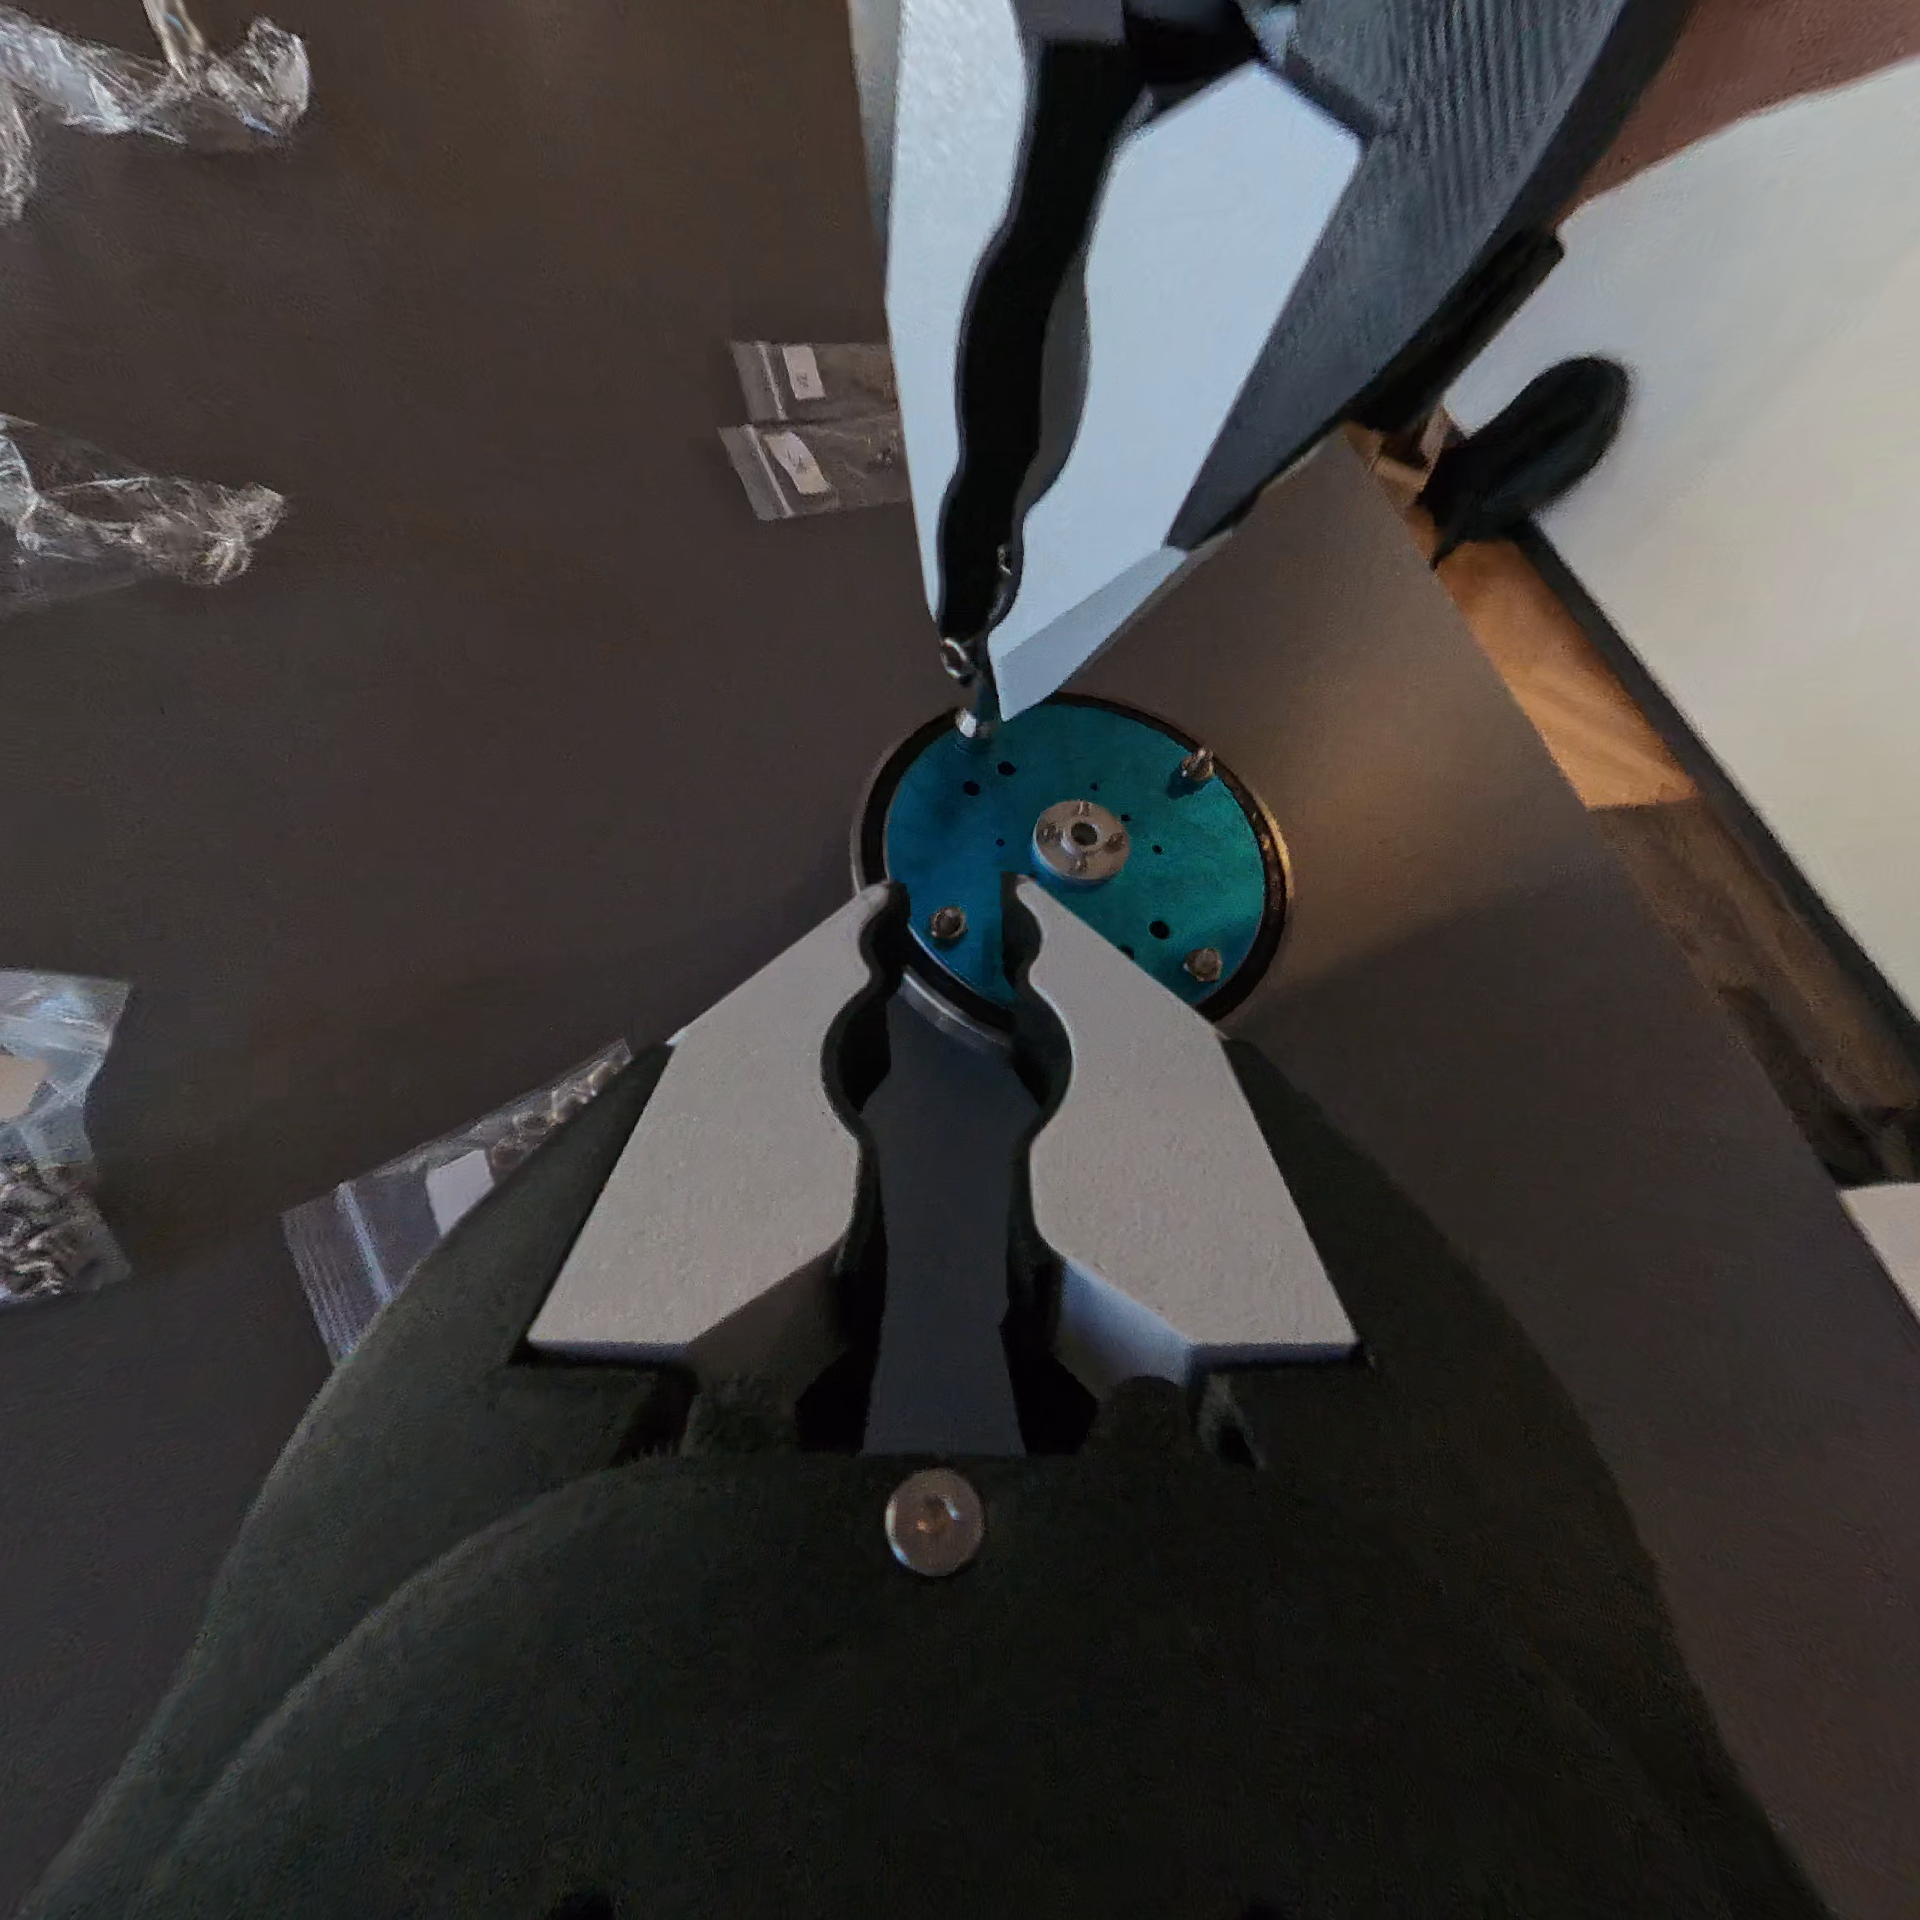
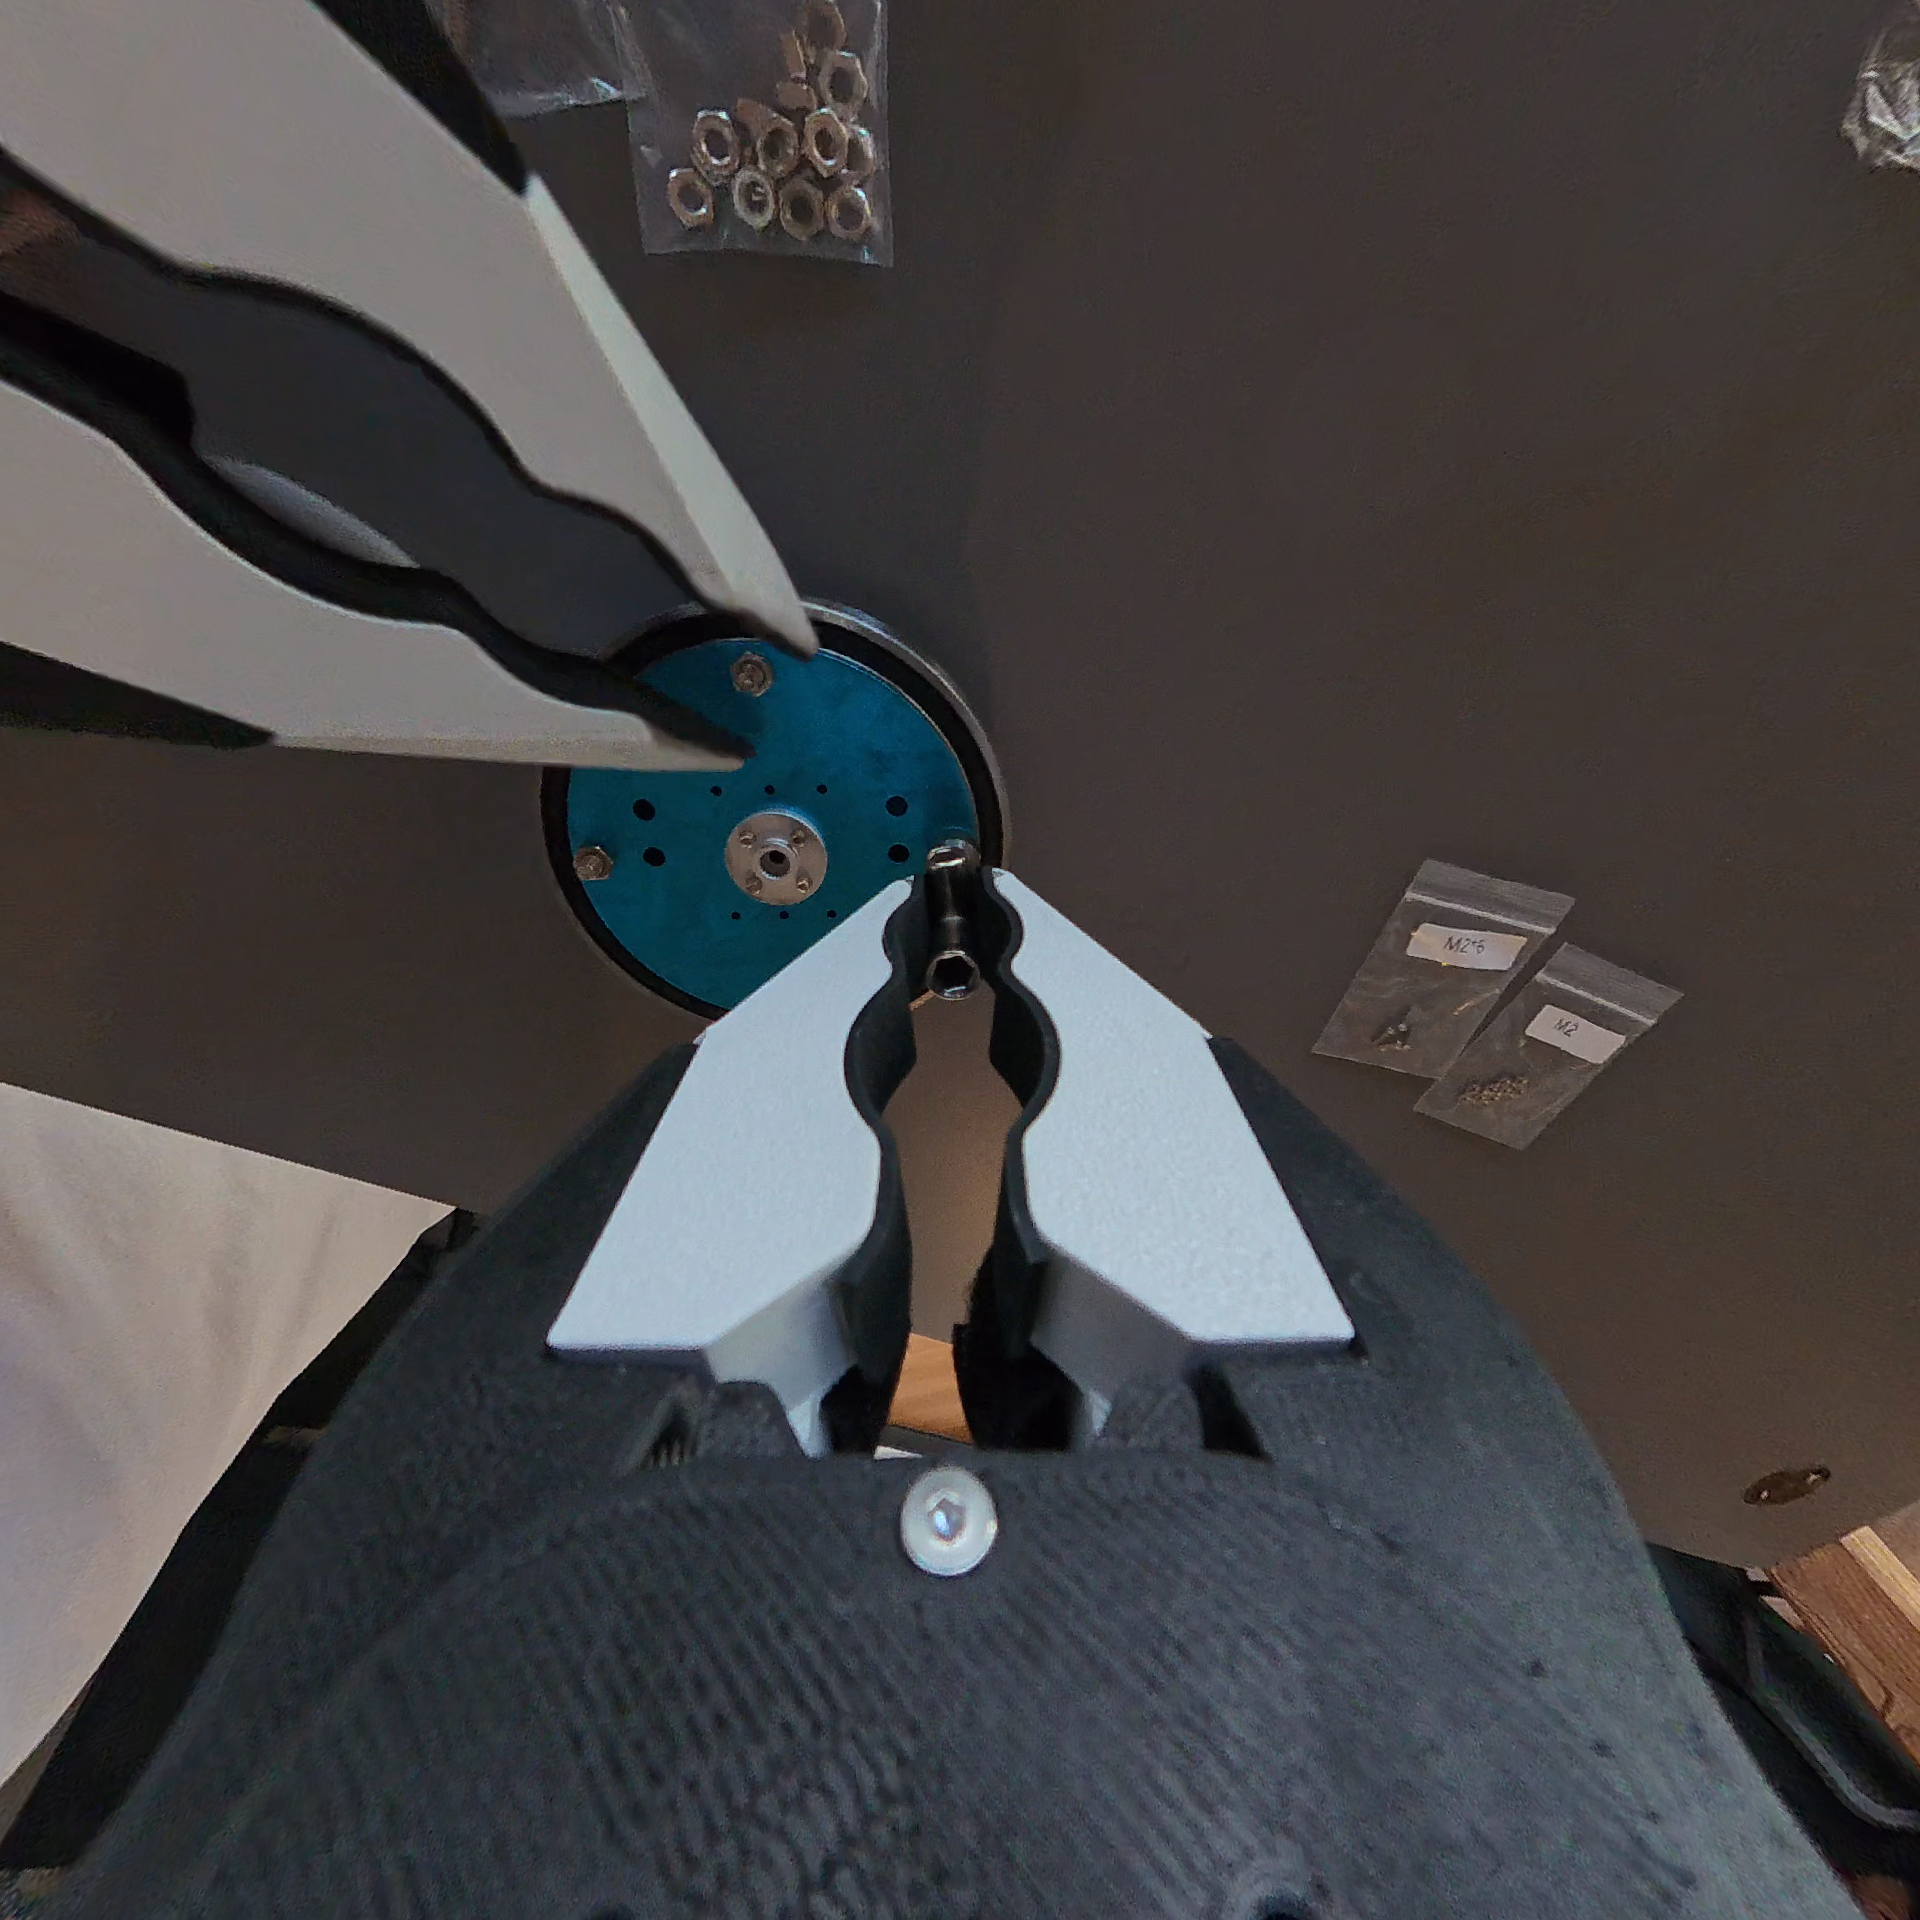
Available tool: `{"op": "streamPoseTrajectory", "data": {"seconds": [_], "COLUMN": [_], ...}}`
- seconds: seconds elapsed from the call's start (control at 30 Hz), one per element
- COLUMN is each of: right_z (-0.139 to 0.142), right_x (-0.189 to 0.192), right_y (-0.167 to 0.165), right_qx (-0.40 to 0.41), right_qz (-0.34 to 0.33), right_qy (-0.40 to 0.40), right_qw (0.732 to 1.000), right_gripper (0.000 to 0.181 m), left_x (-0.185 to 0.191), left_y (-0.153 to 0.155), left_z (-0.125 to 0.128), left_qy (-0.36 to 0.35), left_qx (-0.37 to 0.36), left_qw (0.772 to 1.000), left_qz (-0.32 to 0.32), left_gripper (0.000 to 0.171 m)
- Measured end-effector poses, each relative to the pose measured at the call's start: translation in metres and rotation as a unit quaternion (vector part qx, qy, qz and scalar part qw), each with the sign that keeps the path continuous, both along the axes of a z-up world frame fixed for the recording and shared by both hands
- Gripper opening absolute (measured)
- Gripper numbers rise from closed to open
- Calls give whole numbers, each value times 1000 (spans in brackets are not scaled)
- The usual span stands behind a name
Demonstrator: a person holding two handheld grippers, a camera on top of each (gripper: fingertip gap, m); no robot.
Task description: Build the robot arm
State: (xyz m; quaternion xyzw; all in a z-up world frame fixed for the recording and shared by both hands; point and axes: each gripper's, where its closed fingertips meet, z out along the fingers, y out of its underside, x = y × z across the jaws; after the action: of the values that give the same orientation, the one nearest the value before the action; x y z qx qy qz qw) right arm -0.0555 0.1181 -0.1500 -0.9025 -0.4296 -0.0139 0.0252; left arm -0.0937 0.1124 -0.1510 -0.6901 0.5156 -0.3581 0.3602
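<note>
A round blue disc (image 1: 1143, 862) (image 2: 862, 748) with a silver hub (image 1: 1081, 836) at its centre lies on a round dark base on the dark table. My left gripper (image 1: 956, 894) is open, with its tips on the disc's near edge and either side of a small nut (image 1: 948, 922). It also shows in the right wrist view (image 2: 777, 698), coming in from the upper left. My right gripper (image 2: 951, 881) is shut on a hex-socket screw (image 2: 948, 925). It holds the screw upright with its tip at a hole on the disc's rim (image 1: 971, 722).
A bag of nuts (image 2: 769, 135) lies beyond the disc. Two small labelled zip bags (image 2: 1455, 977) (image 1: 800, 468) lie beside it. Crumpled clear wrappers (image 1: 125, 520) and more hardware bags (image 1: 436, 1195) lie to the left. The table's wooden edge (image 1: 1558, 675) runs along the right. My right fingertips sit around 5 cm from my left ones.
</note>
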Motion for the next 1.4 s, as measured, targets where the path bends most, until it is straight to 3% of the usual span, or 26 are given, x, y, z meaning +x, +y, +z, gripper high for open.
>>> {"op": "streamPoseTrajectory", "data": {"seconds": [0.07,0.13,0.3,0.53,0.7,0.83,1.0,1.17,1.4], "right_z": [0,0,0,0,0,0,0,0,0], "right_x": [-1,-2,-13,-32,-35,-35,-35,-38,-37], "right_y": [0,1,4,6,3,2,2,1,2], "right_qx": [-1,2,3,16,14,16,13,10,12], "right_qz": [1,5,18,50,61,64,65,61,52], "right_qy": [1,3,14,0,-3,3,3,9,13], "right_qw": [1000,1000,1000,999,998,998,998,998,998], "right_gripper": [8,8,8,9,8,8,8,8,8], "left_x": [0,-1,-2,29,11,-11,-4,2,31], "left_y": [1,0,-19,-41,-40,-36,-42,-42,-40], "left_z": [-2,-3,-2,-2,10,7,-1,-1,-2], "left_qy": [18,30,29,28,5,23,44,39,50], "left_qx": [44,84,55,85,129,170,177,144,175], "left_qw": [999,996,998,995,989,984,983,989,983], "left_qz": [-3,-4,21,37,66,52,18,19,29], "left_gripper": [5,3,2,0,0,7,6,3,0]}}
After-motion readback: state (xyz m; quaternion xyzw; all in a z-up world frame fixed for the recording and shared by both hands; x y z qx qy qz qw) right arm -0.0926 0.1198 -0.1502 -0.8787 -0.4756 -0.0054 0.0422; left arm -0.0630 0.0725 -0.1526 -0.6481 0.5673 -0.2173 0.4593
